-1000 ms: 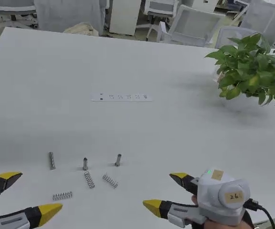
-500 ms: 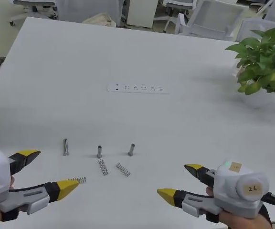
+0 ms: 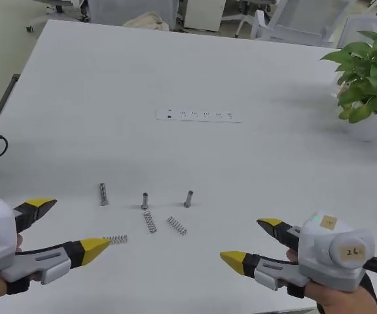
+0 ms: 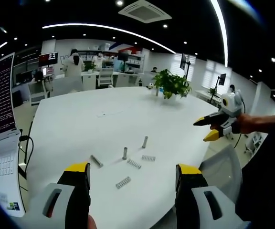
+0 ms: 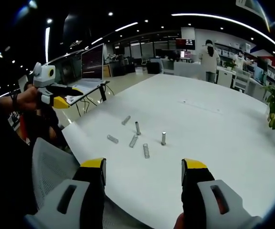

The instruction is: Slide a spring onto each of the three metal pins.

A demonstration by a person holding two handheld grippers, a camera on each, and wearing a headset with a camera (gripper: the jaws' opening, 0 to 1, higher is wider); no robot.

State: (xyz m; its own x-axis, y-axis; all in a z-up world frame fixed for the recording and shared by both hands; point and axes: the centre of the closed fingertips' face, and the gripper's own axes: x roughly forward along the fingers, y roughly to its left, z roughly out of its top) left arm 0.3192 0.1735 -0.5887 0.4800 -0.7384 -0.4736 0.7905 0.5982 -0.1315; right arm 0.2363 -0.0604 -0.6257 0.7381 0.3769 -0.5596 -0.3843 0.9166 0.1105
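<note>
Held tools: left gripper (image 3: 80, 224), grey body, black jaws with yellow tips, spread wide and empty, low at the near left of the plain white bench (image 3: 175, 59). The right gripper (image 3: 241, 239) is of the same make, jaws likewise spread and empty, at the near right.

Between them: three small coiled steel springs (image 3: 150, 221) lying loose, the nearest spring (image 3: 116, 239) just beside the left gripper's tip.

Just beyond: three short silvery metal pins in a row, all bare. The left pin (image 3: 103, 194) lies flat; the middle pin (image 3: 144, 201) and right pin (image 3: 188, 199) stand upright.

Farther off: white socket strip (image 3: 198, 116); green leafy potted plant (image 3: 368, 72).
</note>
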